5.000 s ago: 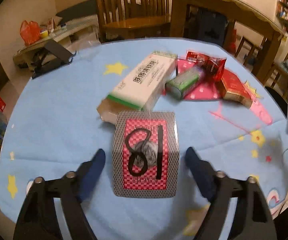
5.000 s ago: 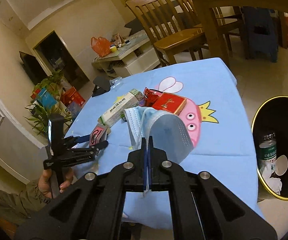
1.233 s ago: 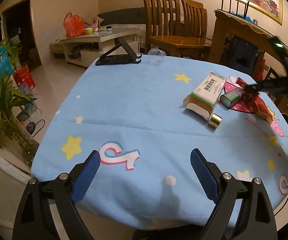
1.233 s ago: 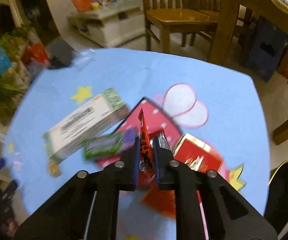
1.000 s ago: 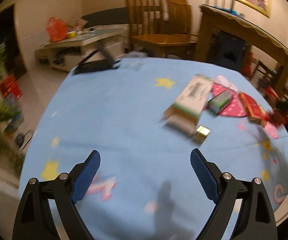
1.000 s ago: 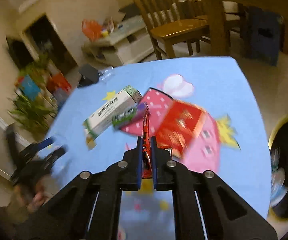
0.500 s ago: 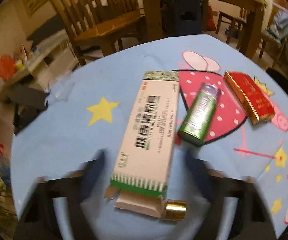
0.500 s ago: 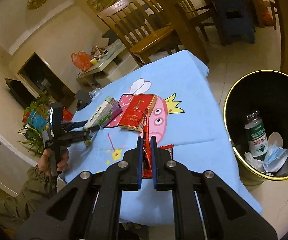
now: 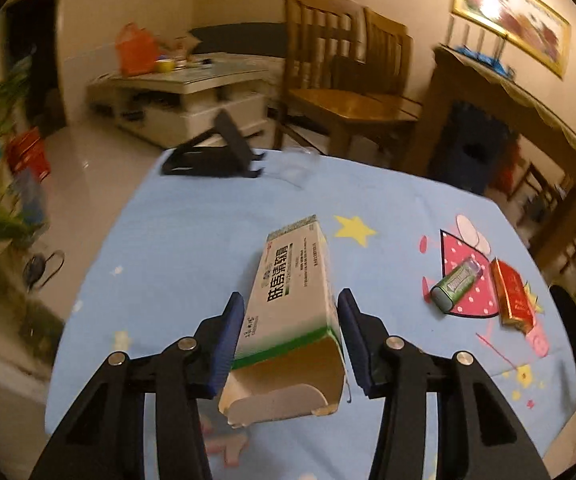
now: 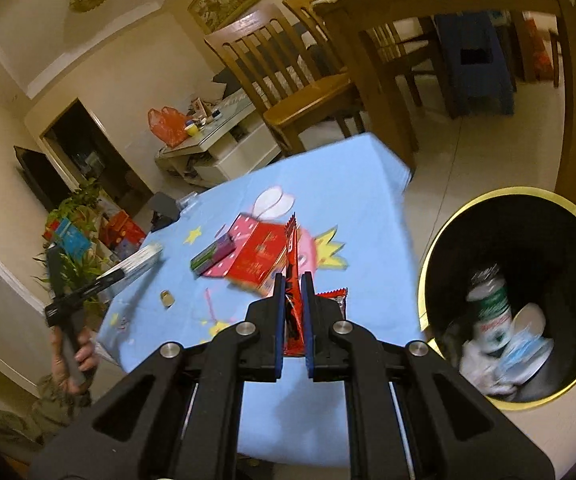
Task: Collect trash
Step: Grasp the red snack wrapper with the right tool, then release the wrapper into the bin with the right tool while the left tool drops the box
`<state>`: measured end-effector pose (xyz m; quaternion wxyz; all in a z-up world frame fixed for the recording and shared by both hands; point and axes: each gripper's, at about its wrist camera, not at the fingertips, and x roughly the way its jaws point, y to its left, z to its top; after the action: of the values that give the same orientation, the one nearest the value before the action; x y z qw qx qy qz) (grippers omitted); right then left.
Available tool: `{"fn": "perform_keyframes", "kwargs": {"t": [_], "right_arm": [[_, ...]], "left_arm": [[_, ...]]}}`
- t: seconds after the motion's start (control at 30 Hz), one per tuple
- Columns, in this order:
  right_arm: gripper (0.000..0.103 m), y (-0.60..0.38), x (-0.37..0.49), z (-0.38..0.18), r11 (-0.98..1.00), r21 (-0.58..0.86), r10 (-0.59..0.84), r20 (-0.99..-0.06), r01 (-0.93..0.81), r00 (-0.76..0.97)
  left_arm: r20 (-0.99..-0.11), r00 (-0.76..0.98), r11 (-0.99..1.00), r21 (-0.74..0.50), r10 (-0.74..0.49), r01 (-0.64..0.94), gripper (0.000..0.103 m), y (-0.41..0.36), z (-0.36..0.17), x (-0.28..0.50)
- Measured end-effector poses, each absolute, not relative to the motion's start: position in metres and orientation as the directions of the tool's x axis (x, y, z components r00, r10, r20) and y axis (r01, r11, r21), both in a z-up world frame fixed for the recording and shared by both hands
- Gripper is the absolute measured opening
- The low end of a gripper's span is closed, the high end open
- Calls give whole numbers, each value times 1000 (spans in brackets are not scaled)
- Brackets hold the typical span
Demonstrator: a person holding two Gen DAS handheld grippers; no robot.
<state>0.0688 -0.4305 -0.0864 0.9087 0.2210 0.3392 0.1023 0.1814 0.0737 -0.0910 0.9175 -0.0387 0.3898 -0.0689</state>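
My left gripper (image 9: 289,336) is shut on the white and green medicine box (image 9: 291,292), whose open flap end points toward the camera, and holds it above the blue tablecloth (image 9: 192,240). In the right wrist view the lifted box (image 10: 138,264) shows at the table's left edge. My right gripper (image 10: 292,300) is shut on a red snack wrapper (image 10: 291,280), held upright over the table's near side. The black bin with a gold rim (image 10: 515,296) stands on the floor to the right, holding a bottle, a mask and paper.
A green gum pack (image 9: 455,280) and a red cigarette box (image 9: 513,300) lie on the pink picture at the table's right. A small gold cap (image 10: 166,298) lies on the cloth. A black stand (image 9: 212,152) sits at the far edge. Wooden chairs (image 9: 347,92) stand behind.
My left gripper closed on the medicine box and lifted it off the table. My right gripper carried the red wrapper from the table's middle toward the bin side.
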Motion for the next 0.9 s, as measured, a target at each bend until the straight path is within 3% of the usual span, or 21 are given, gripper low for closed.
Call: {"fn": "perform_keyframes", "kwargs": {"t": [0.13, 0.37, 0.67, 0.9], "right_arm": [[8, -458, 72, -91, 880, 474, 306, -571, 2, 762], [8, -513, 63, -124, 859, 488, 229, -637, 155, 736], [8, -566, 39, -125, 855, 442, 91, -643, 271, 761], [8, -597, 29, -128, 827, 455, 36, -630, 331, 776]], "left_arm": [[-677, 722, 989, -80, -146, 126, 46, 45, -69, 155], [-601, 730, 933, -76, -325, 353, 46, -71, -27, 111], [-614, 625, 785, 14, -482, 619, 46, -251, -31, 71], [-638, 569, 708, 51, -519, 704, 46, -327, -49, 50]]}}
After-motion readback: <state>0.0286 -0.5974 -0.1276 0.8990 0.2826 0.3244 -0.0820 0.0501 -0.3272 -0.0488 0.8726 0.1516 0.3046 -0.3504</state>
